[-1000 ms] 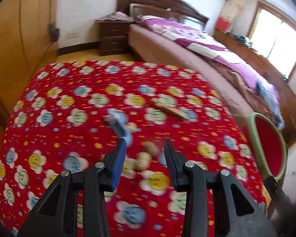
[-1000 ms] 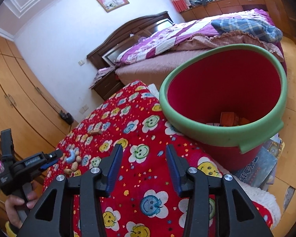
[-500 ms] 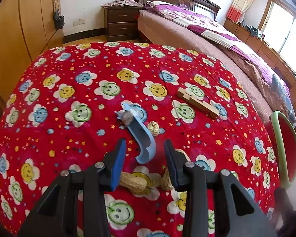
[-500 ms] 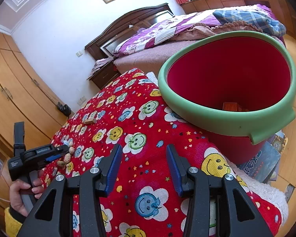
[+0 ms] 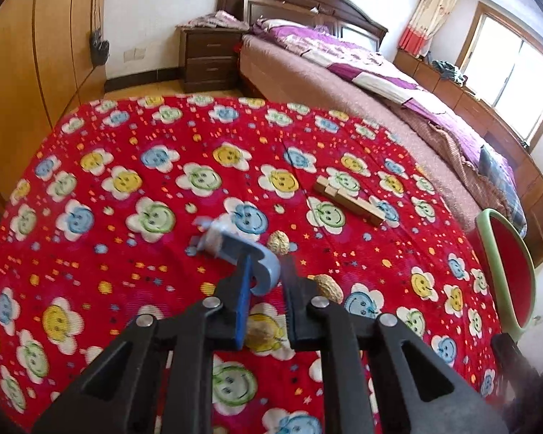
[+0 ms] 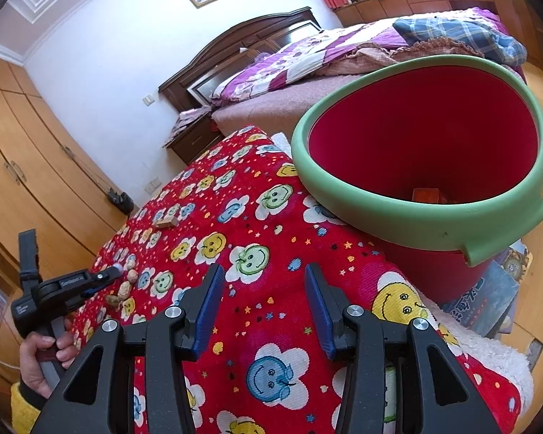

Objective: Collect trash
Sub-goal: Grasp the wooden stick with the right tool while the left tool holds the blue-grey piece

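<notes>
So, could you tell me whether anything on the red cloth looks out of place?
Yes: peanut shells, a wooden piece and a blue plastic hook litter the red cloth. The left gripper has just closed on the hook.

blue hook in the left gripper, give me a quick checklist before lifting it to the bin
1. Left gripper shut on the blue hook: ok; its jaws have just closed.
2. Grip deep enough: cannot tell, only the curved end sits between the pads.
3. Peanuts clear of the jaws: ok.
4. Bin mouth unobstructed: ok.
5. Right gripper open, holding nothing: ok.
6. Wooden piece left on the cloth: not ok.
</notes>
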